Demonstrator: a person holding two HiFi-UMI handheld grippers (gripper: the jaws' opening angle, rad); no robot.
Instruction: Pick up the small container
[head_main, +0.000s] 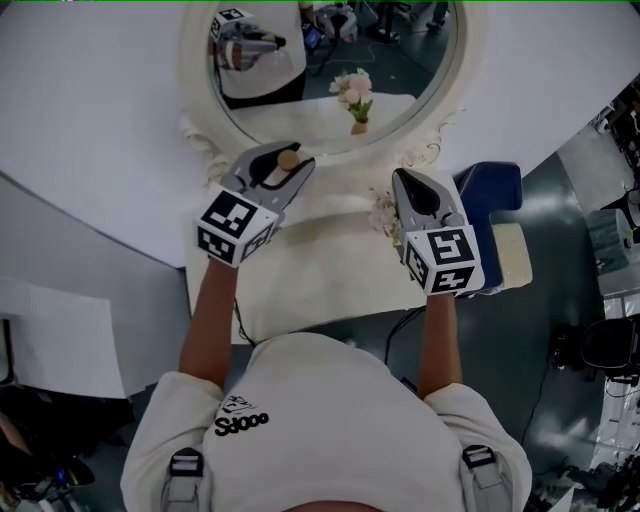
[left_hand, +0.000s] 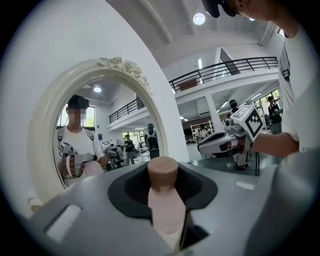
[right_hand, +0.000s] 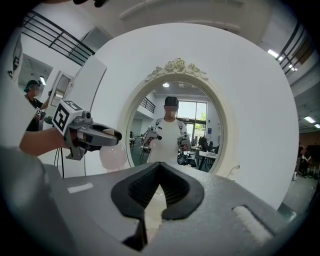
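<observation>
The small container (head_main: 288, 157) is a pale pink bottle with a round wooden cap (left_hand: 162, 172). My left gripper (head_main: 283, 170) is shut on its neck and holds it in the air before the mirror. In the right gripper view its round pink body (right_hand: 113, 156) hangs below the left gripper (right_hand: 112, 135). My right gripper (head_main: 405, 182) is level with it on the right, shut, with nothing between its fingers (right_hand: 160, 172). From the left gripper view the right gripper (left_hand: 202, 146) shows off to the side.
An oval mirror in a cream carved frame (head_main: 200, 90) leans against the white wall. Below it is a cream tabletop (head_main: 320, 285) with a small bunch of flowers (head_main: 384, 215) near the right gripper. A blue seat (head_main: 490, 185) stands at the table's right end.
</observation>
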